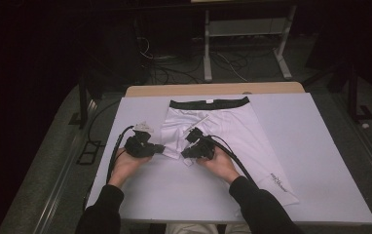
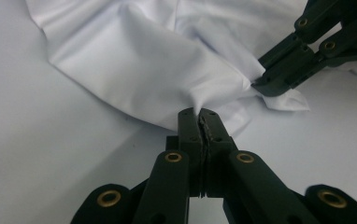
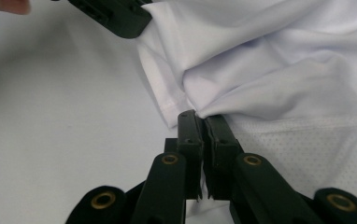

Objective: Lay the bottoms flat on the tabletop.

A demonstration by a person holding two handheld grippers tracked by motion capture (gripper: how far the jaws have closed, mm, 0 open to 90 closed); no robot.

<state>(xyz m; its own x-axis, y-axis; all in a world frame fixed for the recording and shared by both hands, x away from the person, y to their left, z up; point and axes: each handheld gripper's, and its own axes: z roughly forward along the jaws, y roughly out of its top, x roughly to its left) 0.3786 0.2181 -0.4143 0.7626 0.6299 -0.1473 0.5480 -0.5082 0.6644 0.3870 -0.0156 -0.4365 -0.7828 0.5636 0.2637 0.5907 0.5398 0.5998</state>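
Now | two tongs: left (image 2: 200, 114), right (image 3: 200, 116) | both clamping one white shorts (image 1: 232, 122)

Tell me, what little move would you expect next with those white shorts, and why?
Probably a small lift of both grippers, carrying the pinched hem up toward the black waistband. The left gripper and the right gripper are each shut on the folded-up leg of the white shorts, side by side near its hem, while the other leg lies flat on the table. That looks like a fold under way.
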